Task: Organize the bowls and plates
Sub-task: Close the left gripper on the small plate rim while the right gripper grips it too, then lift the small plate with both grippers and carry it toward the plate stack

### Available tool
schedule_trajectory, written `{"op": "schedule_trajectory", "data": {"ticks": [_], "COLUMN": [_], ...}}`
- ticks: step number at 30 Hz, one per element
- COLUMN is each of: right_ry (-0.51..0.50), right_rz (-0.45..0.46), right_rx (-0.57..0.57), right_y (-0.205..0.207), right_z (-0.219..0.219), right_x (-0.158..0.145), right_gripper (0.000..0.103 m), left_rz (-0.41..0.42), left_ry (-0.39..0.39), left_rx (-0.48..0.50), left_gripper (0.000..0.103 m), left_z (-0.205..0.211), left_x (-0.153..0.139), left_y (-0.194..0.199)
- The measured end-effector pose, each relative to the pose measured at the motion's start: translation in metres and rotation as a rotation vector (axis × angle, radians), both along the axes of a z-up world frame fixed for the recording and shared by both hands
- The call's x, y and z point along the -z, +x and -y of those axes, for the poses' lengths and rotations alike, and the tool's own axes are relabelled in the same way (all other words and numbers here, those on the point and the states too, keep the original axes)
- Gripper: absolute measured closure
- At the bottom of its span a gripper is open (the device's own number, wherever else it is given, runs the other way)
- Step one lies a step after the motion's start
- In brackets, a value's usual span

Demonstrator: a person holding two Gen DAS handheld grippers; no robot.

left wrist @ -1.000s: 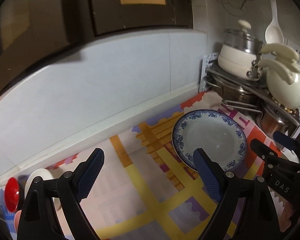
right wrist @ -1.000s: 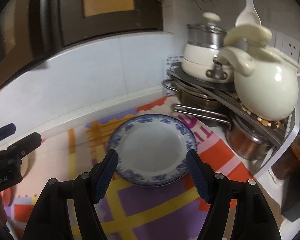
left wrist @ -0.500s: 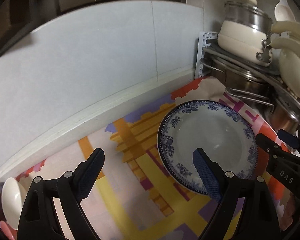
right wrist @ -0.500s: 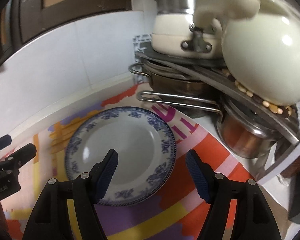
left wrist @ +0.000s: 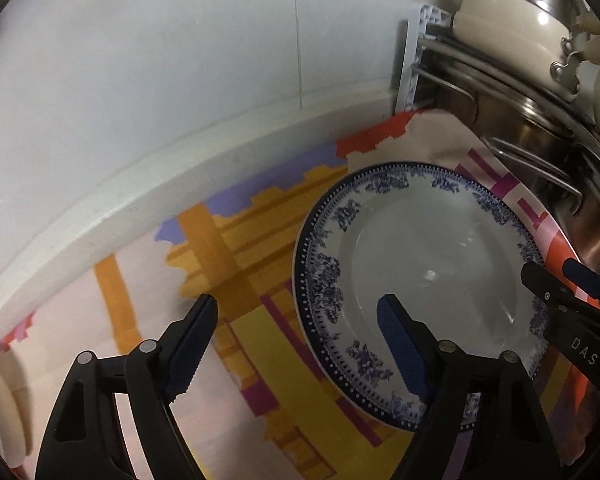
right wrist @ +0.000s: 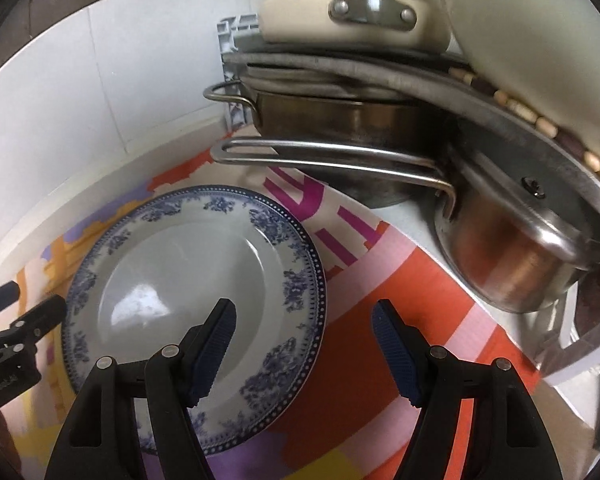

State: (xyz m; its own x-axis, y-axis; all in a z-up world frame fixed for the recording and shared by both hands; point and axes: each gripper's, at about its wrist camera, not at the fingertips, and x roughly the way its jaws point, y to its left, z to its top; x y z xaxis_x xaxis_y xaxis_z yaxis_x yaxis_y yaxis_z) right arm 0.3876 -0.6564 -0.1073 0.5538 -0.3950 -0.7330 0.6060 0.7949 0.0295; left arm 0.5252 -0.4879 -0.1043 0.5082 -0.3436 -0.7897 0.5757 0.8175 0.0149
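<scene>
Plate (left wrist: 420,276): flat on mat (left wrist: 292,396)
Left gripper (left wrist: 300,340): closing, nothing pinched yet
Right gripper (right wrist: 304,336): wide, empty
Tip: pinch both rims, lift level

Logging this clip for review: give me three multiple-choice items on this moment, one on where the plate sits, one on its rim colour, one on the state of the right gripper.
1. Where does the plate lie?
A. Flat on the patterned mat, beside the pot rack
B. On top of the pot rack
C. Inside a steel pot

2. What colour is the pattern on the plate's rim?
A. Red
B. Blue
C. Green

3. In what state is the right gripper?
A. Shut on the plate
B. Shut on nothing
C. Open, its jaws astride the plate's rim

Answers:
1 A: both wrist views show the plate flat on the mat, with the rack's pots to its right.
2 B: blue flowers and a dotted blue band ring a white centre.
3 C: one finger hangs over the plate, the other over the mat, and neither pad presses on the plate.
</scene>
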Motion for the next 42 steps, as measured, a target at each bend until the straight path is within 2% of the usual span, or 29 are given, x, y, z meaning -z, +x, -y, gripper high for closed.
{"op": "schedule_trajectory", "data": {"ticks": [4,15,19,24,26,34,42], "right_ry": [-0.008,0.021,0.028,0.033,0.033,0.036,0.018], "right_rz": [-0.009,-0.022,-0.017,-0.004,-0.003,-0.016,-0.023], "right_rx": [0.003,-0.006,-0.008,-0.035,-0.047,-0.053,-0.09], "right_y": [0.007,0.022,0.022,0.02,0.019,0.021,0.022], "right_z": [0.003,0.014,0.015,0.013,0.011,0.007,-0.01], "right_x": [0.005,0.017,0.018,0.016,0.015,0.013,0.004], "right_gripper": [0.032,0.034,0.041,0.062,0.065,0.067,0.067], "left_rz": [-0.023,-0.05,-0.05,-0.064,-0.059,-0.063,-0.045], "left_ry": [-0.007,-0.001,-0.008,-0.023,-0.019,-0.016,-0.015], "left_rx": [-0.001,0.01,0.016,0.032,0.027,0.014,-0.016], "left_gripper": [0.023,0.037,0.042,0.062,0.064,0.066,0.066], "left_z": [0.003,0.016,0.017,0.02,0.02,0.015,-0.008], "left_x": [0.007,0.016,0.016,0.016,0.016,0.015,0.006], "left_y": [0.006,0.014,0.013,0.014,0.014,0.014,0.007]}}
